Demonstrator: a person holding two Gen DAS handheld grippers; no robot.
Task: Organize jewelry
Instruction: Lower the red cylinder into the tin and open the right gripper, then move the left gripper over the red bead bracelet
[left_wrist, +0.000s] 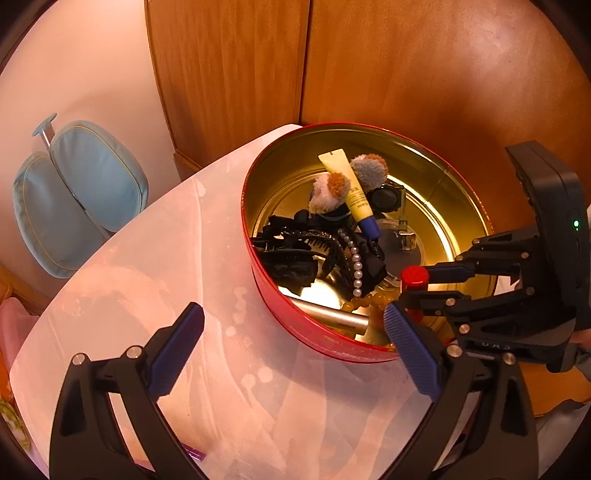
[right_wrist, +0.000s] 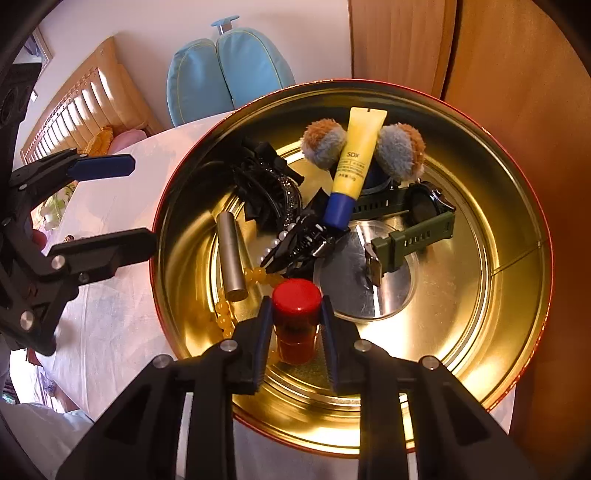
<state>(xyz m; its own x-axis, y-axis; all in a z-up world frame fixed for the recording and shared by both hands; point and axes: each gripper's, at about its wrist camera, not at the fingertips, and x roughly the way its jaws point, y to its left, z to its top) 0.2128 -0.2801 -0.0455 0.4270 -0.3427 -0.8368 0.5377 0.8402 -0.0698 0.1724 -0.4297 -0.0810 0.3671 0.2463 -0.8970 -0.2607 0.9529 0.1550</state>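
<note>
While the left tool gapes wide beside the tin, the right tool clamps the red-capped bottle above its floor.

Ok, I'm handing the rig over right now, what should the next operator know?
Right gripper: jaws shut on the red-capped bottle, held over the near side of the round tin.
Left gripper: jaws open, nothing in them, over the white tabletop beside the tin.
In the tin: yellow tube, green watch, pearl strand, amber beads, black hair clips, silver tube, two pompoms.
Done: bottle gripped.
Left: set the bottle down, release.
</note>
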